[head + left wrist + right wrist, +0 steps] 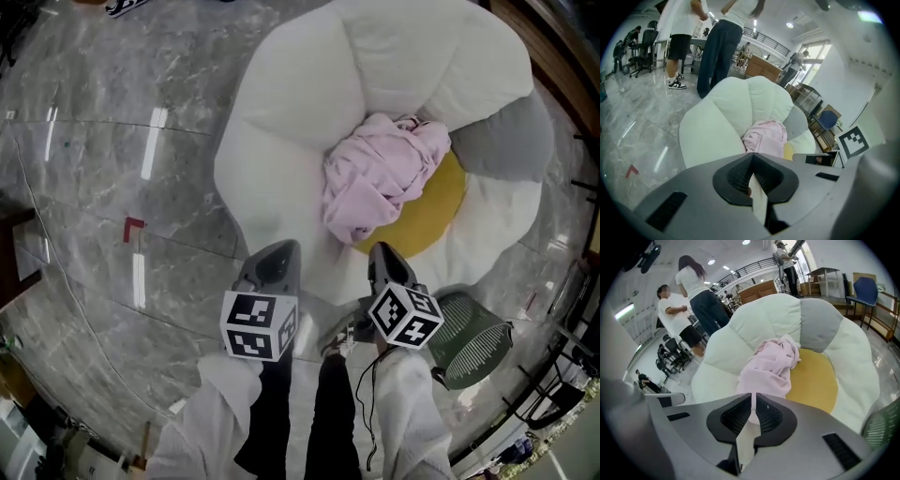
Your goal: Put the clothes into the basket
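A pink garment (380, 173) heaped on a flower-shaped cushion (300, 103), with a green mesh basket (478, 339) alongside.
Head view: the basket stands by the cushion's near edge, right of the right gripper (380, 251); the left gripper (281, 248) hangs beside it, with open marble floor (94, 187) to the left. Left gripper view: fingers pressed together, empty, garment ahead, people (719, 42) beyond. Right gripper view: fingers likewise together, holding nothing.

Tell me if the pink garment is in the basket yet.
No, the pink garment lies on the cushion, and the green basket stands beside it.
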Tool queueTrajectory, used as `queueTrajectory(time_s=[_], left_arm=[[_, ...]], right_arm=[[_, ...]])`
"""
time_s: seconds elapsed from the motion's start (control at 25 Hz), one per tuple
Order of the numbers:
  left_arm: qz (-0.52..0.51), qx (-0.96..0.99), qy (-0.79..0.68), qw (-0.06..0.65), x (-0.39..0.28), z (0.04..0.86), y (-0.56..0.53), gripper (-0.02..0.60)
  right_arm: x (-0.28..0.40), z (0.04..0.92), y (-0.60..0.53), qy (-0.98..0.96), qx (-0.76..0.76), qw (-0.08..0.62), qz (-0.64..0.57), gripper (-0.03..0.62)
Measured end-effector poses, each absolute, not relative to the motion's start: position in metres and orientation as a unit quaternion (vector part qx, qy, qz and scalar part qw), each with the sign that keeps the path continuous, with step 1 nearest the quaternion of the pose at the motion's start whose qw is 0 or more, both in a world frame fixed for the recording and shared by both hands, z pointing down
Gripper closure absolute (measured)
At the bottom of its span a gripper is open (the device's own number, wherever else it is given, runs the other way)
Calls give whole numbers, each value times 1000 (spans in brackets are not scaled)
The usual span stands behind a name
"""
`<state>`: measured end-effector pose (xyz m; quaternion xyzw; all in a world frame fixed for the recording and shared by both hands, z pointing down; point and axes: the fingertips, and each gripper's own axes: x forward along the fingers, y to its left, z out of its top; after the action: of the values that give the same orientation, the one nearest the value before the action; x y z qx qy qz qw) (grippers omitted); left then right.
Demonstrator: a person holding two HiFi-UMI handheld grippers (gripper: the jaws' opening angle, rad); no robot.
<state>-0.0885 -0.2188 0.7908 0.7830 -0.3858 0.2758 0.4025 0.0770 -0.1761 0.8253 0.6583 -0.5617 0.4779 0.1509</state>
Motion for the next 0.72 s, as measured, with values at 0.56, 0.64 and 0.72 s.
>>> queueTrajectory(time_s=[0.56, 0.64, 0.72], left_arm=[[255, 771, -410, 416, -101, 801, -236, 578], [254, 768, -410, 422, -105, 804, -234, 578], [252, 764, -408, 431, -107, 808, -230, 578]], right_arm=[[102, 879, -207, -566, 660, 240, 432, 461], [105, 882, -209, -560, 665, 249, 427, 449], [108, 886, -209, -555, 668, 254, 426, 441]])
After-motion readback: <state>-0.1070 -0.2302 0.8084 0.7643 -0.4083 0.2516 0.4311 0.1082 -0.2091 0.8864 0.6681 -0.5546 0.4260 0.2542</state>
